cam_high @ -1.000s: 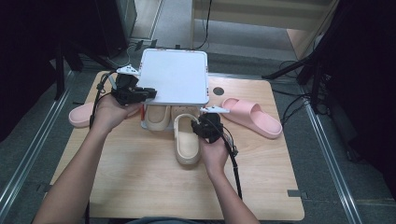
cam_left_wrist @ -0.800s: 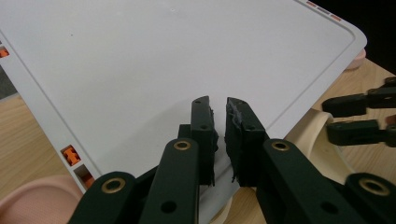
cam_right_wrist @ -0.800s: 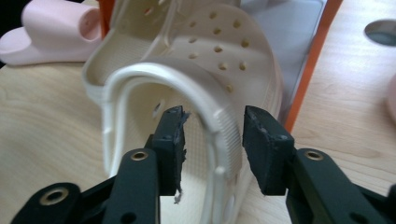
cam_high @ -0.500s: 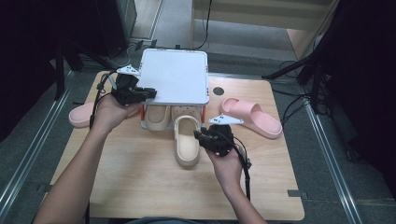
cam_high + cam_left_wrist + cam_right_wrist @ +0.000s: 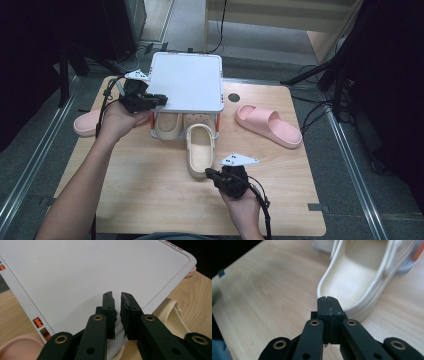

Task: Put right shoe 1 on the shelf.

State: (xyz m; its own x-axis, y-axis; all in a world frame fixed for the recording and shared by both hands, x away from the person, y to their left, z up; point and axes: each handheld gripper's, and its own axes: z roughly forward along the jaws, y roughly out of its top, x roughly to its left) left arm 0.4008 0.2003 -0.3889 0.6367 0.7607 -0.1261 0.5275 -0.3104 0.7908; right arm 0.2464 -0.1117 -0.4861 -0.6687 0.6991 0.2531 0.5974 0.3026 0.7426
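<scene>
A beige slipper (image 5: pixel 200 150) lies on the wooden table with its toe under a small rack with a white top panel (image 5: pixel 187 82). A second beige slipper (image 5: pixel 167 125) sits under that panel. My right gripper (image 5: pixel 209 173) is just short of the first slipper's heel (image 5: pixel 354 282). Its jaws have just been closing and now stand shut (image 5: pixel 328 300) with nothing between them. My left gripper (image 5: pixel 162 99) rests at the panel's left edge. Over the white panel (image 5: pixel 87 270) its jaws (image 5: pixel 117 296) show a narrow gap with nothing in it.
One pink slipper (image 5: pixel 267 125) lies on the table to the right of the rack. Another pink slipper (image 5: pixel 87 124) lies at the left edge, behind my left hand. Bare wood (image 5: pixel 150 190) spreads across the near half of the table. Dark stands and cables surround the table.
My right hand has drawn back from the middle of the beige slipper to its heel, and its jaws have closed. The slipper and the left hand have stayed put.
</scene>
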